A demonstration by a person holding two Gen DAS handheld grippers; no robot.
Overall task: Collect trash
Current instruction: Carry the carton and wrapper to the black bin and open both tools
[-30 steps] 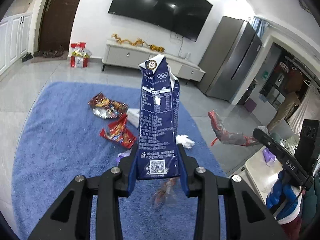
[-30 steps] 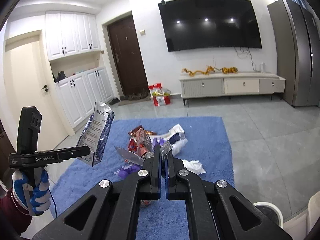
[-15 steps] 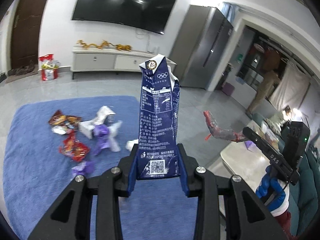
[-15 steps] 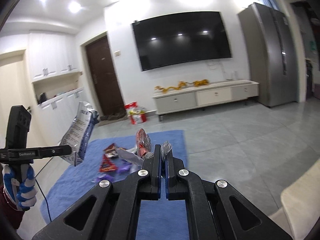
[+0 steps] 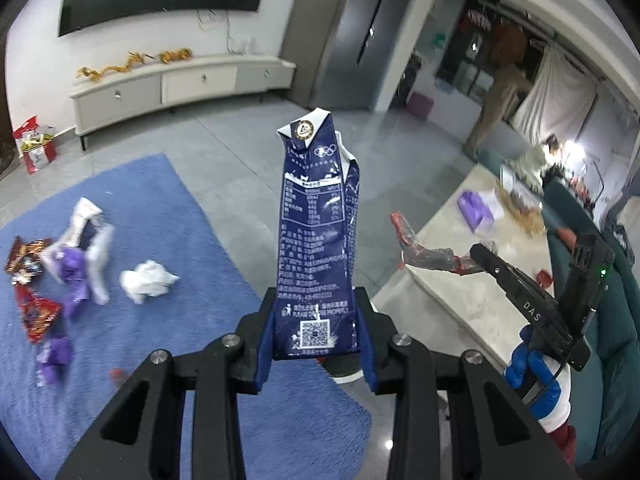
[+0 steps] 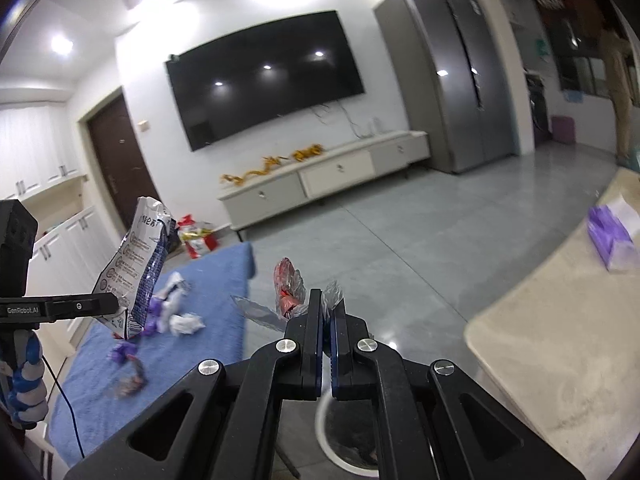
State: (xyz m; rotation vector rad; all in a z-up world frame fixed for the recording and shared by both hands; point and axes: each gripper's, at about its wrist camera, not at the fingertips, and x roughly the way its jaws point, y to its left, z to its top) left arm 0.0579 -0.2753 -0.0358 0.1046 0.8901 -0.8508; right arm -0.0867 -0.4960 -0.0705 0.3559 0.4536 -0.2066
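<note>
room: grey tiled floor (image 6: 460, 240), a blue rug (image 5: 168, 216) at left, a pale stone table (image 6: 560, 360) at right with a purple tissue pack (image 6: 612, 240) on it. nothing on the table is being handled.

a white-rimmed bin (image 6: 326, 436) is seen directly under the right gripper, dark inside, mostly hidden by the fingers; it is judged to be where the trash goes. contents cannot be made out.

carried items: a dark blue milk carton (image 5: 316, 240), crumpled at the top, is clamped upright near its base by the left gripper (image 5: 316, 336), pads pressed on both sides. a clear-and-red plastic wrapper (image 6: 290, 292) is pinched at one end by the right gripper (image 6: 326, 316), jaws fully together on the thin film, the rest sticking forward.

left on the rug: a white-and-purple crumpled pack (image 5: 80, 248), a balled white tissue (image 5: 146, 280), red snack wrappers (image 5: 34, 308), small purple scraps (image 5: 54, 356). all are grouped near one another, blurred at the edges.

progress, as judged: two pieces are lifted and held near the bin, not yet dropped. the task is reckoned partly done at most; several pieces are yet to be fetched from the rug. next, release over the bin mouth is expected, wrapper first since it hangs closest above it.
</note>
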